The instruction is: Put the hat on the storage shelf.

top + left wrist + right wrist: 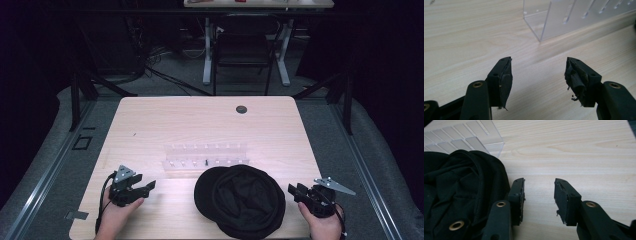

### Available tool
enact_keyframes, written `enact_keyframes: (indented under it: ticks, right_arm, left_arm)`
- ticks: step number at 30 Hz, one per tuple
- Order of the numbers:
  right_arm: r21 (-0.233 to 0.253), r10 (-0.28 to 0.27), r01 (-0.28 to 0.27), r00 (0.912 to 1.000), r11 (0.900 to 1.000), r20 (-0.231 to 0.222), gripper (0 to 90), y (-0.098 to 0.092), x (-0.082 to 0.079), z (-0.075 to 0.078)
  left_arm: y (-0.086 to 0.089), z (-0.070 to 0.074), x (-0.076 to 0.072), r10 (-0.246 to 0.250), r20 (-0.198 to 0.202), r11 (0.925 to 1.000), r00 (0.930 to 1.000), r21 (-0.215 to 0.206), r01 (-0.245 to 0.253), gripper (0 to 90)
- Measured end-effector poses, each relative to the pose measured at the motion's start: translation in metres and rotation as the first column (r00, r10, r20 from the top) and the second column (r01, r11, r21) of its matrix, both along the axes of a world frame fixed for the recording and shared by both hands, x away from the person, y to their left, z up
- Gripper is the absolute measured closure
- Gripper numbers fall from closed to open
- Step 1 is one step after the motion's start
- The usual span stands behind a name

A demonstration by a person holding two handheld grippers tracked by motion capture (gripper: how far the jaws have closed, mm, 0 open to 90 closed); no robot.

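Note:
A black fabric hat [242,198] lies crumpled at the table's front middle; in the right gripper view it fills the left side [459,195] and shows a brass eyelet. My left gripper [149,186] rests near the front left of the table, open and empty, pointing toward the hat. Its jaws [539,75] stand wide apart over bare wood. My right gripper [291,190] sits at the front right, open, just beside the hat's right edge. Nothing lies between its jaws [539,192], and the left one is next to the fabric.
A clear acrylic rack [206,159] with slots lies behind the hat; its corner appears in the left gripper view [564,20] and the right gripper view [466,140]. A round grommet hole [241,109] sits near the table's far edge. Dark floor and a second table stand beyond.

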State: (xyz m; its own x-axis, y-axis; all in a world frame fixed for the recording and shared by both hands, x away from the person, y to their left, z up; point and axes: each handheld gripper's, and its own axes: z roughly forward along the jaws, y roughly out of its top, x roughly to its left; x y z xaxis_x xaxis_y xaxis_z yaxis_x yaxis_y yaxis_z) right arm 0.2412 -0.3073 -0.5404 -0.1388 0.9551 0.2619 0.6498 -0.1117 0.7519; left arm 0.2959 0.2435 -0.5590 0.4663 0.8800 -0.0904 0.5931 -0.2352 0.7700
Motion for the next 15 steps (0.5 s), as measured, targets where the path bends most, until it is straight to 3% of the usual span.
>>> enact_keyframes:
  ticks: [4, 5, 7, 13, 15]
  right_arm:
    - [-0.032, 0.011, -0.012, 0.9998, 0.999, -0.013, 57.8, 0.001, 0.0, 0.002]
    - [-0.073, 0.021, -0.024, 0.9987, 0.997, -0.047, 58.2, 0.003, 0.001, 0.003]
    - [-0.091, 0.03, -0.036, 0.9969, 0.995, -0.073, 59.3, 0.005, 0.0, 0.004]
    - [-0.104, 0.054, -0.068, 0.9904, 0.992, -0.127, 64.7, 0.012, -0.002, 0.013]
    - [-0.078, 0.068, -0.081, 0.9848, 0.994, -0.16, 65.8, 0.012, -0.002, 0.019]
  left_arm:
    - [-0.002, 0.003, -0.002, -0.008, 0.011, 1.0, 0.9999, -0.002, 0.008, 42.3]
    - [-0.003, 0.003, -0.003, -0.009, 0.016, 0.9999, 0.9998, 0.007, 0.009, 43.9]
    - [-0.005, 0.003, -0.003, -0.012, 0.018, 0.9999, 0.9998, 0.001, 0.012, 45.4]
    - [-0.007, 0.003, -0.004, -0.017, 0.01, 0.9997, 0.9998, 0.015, 0.017, 45.9]
    - [-0.008, 0.003, -0.004, -0.016, 0.008, 0.9998, 0.9998, 0.014, 0.016, 45.8]
